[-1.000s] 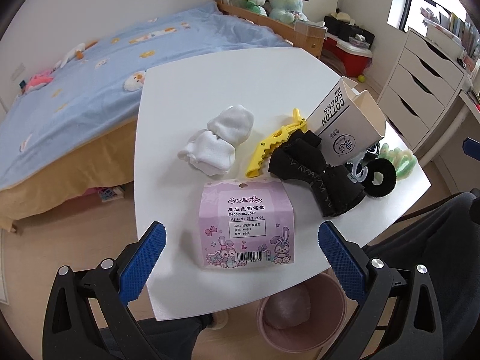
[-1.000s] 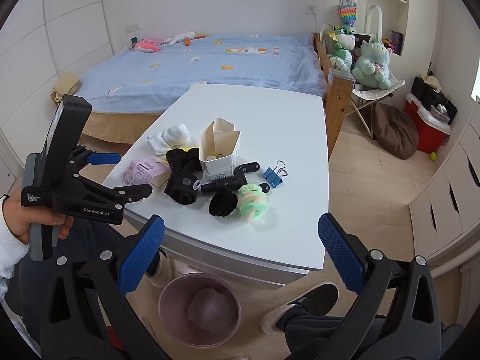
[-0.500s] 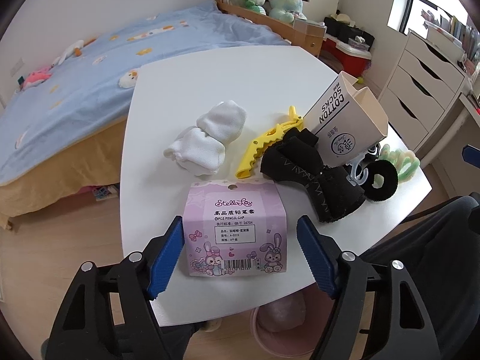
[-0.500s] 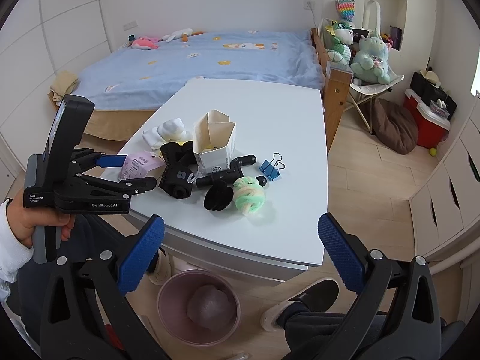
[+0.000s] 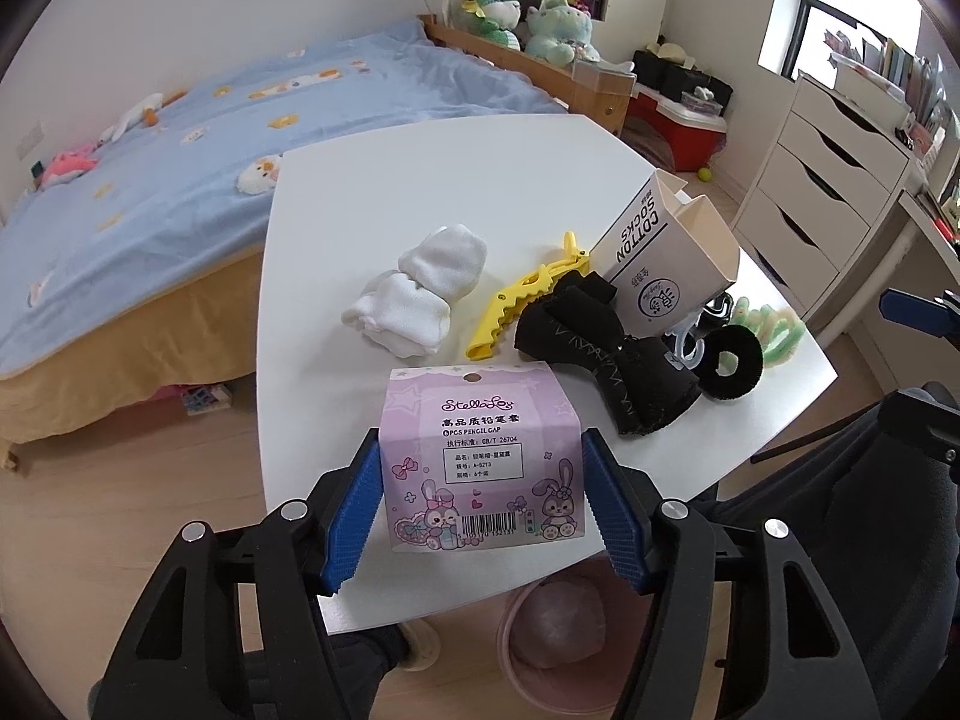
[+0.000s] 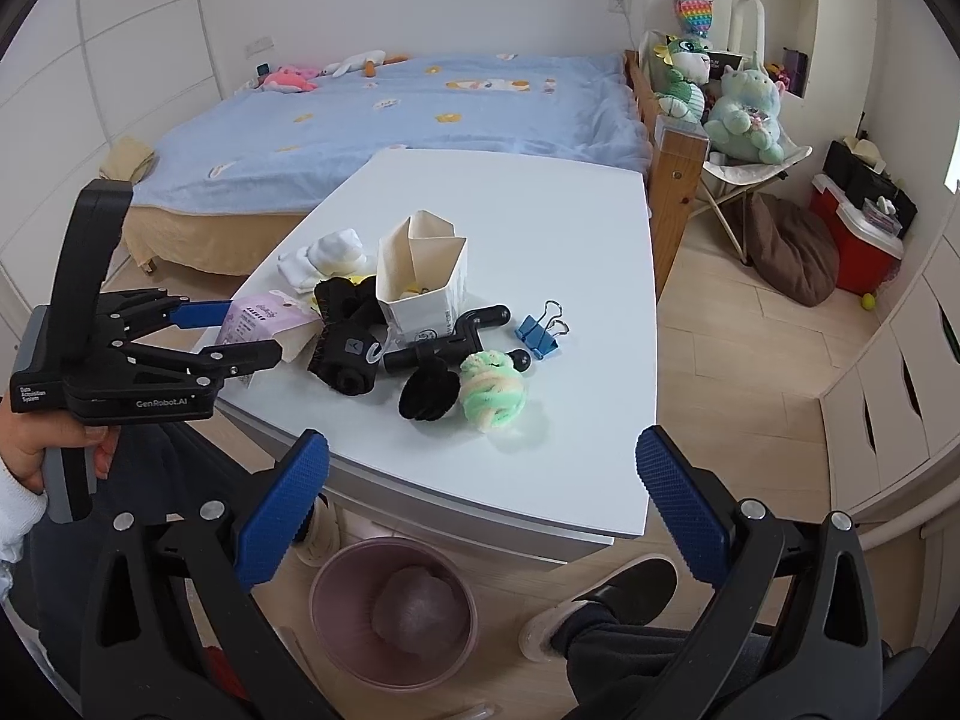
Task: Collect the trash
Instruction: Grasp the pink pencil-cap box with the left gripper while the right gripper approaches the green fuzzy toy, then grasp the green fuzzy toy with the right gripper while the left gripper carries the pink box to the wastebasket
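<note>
Bedroom setting — a white table [image 5: 372,192] is parked beside a blue-covered bed [image 5: 150,138], with a pink bin [image 6: 393,612] on the floor under the near edge. Near that edge, a purple pencil-cap package [image 5: 483,456] is bracketed by the left gripper [image 5: 483,510], whose jaws are closing, blue pads right against both its sides. Just behind it, white socks [image 5: 420,294], a yellow clip [image 5: 528,294], a black bow [image 5: 606,360] and a cotton-socks box [image 5: 666,264] are scattered. The right gripper [image 6: 480,504] is held spread wide over the table edge — nothing is gripped by it.
</note>
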Action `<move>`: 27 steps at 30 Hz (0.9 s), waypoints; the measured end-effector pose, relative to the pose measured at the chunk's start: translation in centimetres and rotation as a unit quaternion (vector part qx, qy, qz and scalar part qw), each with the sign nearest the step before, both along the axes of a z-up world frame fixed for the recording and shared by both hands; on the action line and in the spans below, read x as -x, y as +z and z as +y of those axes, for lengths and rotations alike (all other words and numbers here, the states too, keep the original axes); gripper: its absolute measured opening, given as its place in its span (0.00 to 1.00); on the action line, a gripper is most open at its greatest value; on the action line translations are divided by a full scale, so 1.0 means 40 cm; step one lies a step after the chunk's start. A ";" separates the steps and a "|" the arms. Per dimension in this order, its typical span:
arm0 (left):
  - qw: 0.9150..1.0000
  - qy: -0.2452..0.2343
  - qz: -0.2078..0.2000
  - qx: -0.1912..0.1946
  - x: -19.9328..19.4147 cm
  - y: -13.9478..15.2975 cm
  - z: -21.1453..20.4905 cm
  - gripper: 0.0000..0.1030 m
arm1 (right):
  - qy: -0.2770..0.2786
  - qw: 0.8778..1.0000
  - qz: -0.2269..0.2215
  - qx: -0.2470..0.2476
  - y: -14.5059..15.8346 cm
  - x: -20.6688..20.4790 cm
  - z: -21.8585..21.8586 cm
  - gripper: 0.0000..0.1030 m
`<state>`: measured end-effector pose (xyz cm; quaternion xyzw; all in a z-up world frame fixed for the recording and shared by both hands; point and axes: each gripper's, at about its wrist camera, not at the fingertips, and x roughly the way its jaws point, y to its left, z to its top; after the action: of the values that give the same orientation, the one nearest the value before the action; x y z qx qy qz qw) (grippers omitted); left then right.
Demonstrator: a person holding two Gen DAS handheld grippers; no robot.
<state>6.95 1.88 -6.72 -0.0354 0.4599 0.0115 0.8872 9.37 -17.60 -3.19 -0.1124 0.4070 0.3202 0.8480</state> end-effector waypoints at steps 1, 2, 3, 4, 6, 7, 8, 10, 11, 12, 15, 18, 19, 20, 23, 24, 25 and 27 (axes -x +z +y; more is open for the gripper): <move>1.000 -0.001 -0.003 -0.001 0.005 0.006 -0.001 0.61 | 0.002 1.000 -0.001 0.001 -0.001 -0.004 0.000 0.97; 1.000 -0.003 -0.006 -0.001 0.009 0.012 -0.002 0.61 | 0.004 1.000 -0.003 0.002 -0.002 -0.007 0.001 0.97; 1.000 -0.004 -0.009 -0.002 0.013 0.019 -0.004 0.61 | 0.005 1.000 -0.005 0.005 -0.005 -0.012 0.001 0.97; 1.000 -0.006 -0.012 -0.004 0.018 0.026 -0.005 0.61 | 0.007 1.000 -0.007 0.007 -0.007 -0.017 0.001 0.97; 1.000 -0.009 -0.020 -0.003 0.028 0.042 -0.005 0.61 | 0.011 1.000 -0.006 0.016 -0.012 -0.036 0.003 0.97; 1.000 -0.009 -0.023 -0.003 0.032 0.049 -0.006 0.61 | 0.013 1.000 -0.005 0.021 -0.017 -0.043 0.005 0.97; 1.000 -0.010 -0.026 -0.003 0.037 0.055 -0.007 0.61 | 0.016 1.000 -0.002 0.024 -0.022 -0.051 0.007 0.97; 0.999 -0.013 -0.031 -0.003 0.042 0.067 -0.010 0.61 | 0.025 0.999 0.007 0.024 -0.033 -0.068 0.010 0.97; 0.999 -0.015 -0.034 -0.004 0.045 0.072 -0.011 0.61 | 0.032 0.999 0.012 0.025 -0.039 -0.076 0.013 0.97; 0.999 -0.016 -0.035 -0.005 0.048 0.076 -0.012 0.61 | 0.038 0.999 0.017 0.028 -0.046 -0.083 0.016 0.97; 0.999 -0.018 -0.040 -0.004 0.053 0.086 -0.013 0.61 | 0.054 0.998 0.020 0.035 -0.062 -0.099 0.026 0.96; 0.999 -0.019 -0.041 -0.002 0.058 0.087 -0.011 0.61 | 0.072 0.996 0.026 0.047 -0.077 -0.113 0.041 0.77; 0.999 -0.019 -0.041 -0.002 0.059 0.087 -0.011 0.61 | 0.078 0.995 0.032 0.053 -0.085 -0.117 0.046 0.74; 0.999 -0.019 -0.041 -0.002 0.062 0.086 -0.011 0.61 | 0.084 0.994 0.035 0.058 -0.092 -0.119 0.051 0.70; 0.999 -0.019 -0.040 0.001 0.064 0.083 -0.009 0.61 | 0.097 0.993 0.035 0.062 -0.100 -0.120 0.060 0.59; 0.999 -0.020 -0.039 0.002 0.064 0.081 -0.010 0.61 | 0.099 0.993 0.036 0.061 -0.102 -0.119 0.063 0.57; 0.999 -0.021 -0.038 0.003 0.064 0.079 -0.009 0.61 | 0.100 0.993 0.034 0.060 -0.103 -0.119 0.065 0.56; 0.999 -0.023 -0.037 0.004 0.066 0.075 -0.010 0.61 | 0.103 0.992 0.032 0.058 -0.104 -0.119 0.068 0.56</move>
<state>4.30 1.48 -3.70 -0.0284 0.4276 -0.0118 0.9035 14.14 -14.89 -7.36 -0.1928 0.4380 0.3854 0.7889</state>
